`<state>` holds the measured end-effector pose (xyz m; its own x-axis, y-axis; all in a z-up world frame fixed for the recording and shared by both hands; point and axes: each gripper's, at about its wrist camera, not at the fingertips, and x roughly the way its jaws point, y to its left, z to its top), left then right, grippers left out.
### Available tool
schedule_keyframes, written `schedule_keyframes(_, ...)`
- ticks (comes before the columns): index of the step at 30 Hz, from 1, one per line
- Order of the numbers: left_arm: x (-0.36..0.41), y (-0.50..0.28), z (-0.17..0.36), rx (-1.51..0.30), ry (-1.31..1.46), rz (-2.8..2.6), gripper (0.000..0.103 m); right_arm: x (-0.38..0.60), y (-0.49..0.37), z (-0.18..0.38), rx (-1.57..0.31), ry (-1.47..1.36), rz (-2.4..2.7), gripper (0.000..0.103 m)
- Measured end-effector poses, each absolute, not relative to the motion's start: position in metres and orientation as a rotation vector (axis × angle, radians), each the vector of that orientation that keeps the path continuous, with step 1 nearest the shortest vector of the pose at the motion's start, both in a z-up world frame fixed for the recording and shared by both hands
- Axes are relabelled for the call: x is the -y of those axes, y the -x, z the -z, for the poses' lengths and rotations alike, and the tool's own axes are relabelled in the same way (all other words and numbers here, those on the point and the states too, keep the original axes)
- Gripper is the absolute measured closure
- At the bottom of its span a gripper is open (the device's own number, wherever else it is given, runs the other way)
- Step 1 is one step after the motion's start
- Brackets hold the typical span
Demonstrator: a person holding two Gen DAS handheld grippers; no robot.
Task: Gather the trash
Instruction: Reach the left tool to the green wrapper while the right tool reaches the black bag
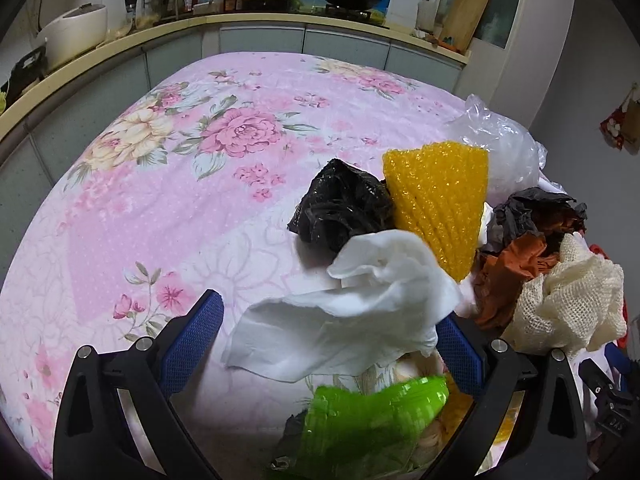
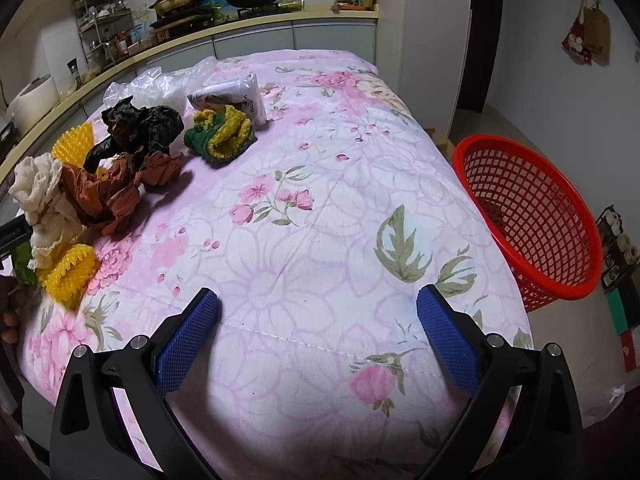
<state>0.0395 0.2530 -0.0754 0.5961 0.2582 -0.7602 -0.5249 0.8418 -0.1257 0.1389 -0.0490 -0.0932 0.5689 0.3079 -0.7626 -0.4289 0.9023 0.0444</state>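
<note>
Plenty left: trash pile [image 2: 120,168] uncollected, red basket [image 2: 532,220] seemingly empty, left gripper [image 1: 332,344] and right gripper [image 2: 318,336] spread wide, gripping nothing.

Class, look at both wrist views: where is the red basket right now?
The red basket appears only in the right wrist view, on the far right, tilted beside the edge of the flowered tablecloth, well away from the trash pile.

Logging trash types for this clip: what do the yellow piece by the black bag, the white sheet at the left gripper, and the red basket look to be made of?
Yellow piece: seemingly bubble wrap, glossy plastic in rows of small bumps. White sheet: probably tissue or paper towel, matte, softly creased. Red basket: apparently moulded plastic, smooth, with an open lattice wall.
</note>
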Motion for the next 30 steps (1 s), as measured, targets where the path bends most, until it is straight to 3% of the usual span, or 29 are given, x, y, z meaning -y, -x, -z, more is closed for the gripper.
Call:
schedule_keyframes(21,-0.241,-0.023,0.067,-0.880,0.327,-0.369,0.009,0.055,-0.131,0.077,-0.831,0.078,-0.504,0.007)
schedule_keyframes(25,-0.244,-0.022,0.070,-0.871,0.326,-0.375,0.022,0.051,-0.133,0.068,-0.818,0.066,-0.533,0.007)
schedule_keyframes(28,-0.251,-0.019,0.064,-0.843,0.362,-0.353,0.037,0.042,-0.136,0.060,-0.805,0.062,-0.566,0.007)
schedule_keyframes(30,-0.259,-0.014,0.059,-0.799,0.404,-0.353,0.040,0.033,-0.139,0.054,-0.794,0.061,-0.589,0.007)
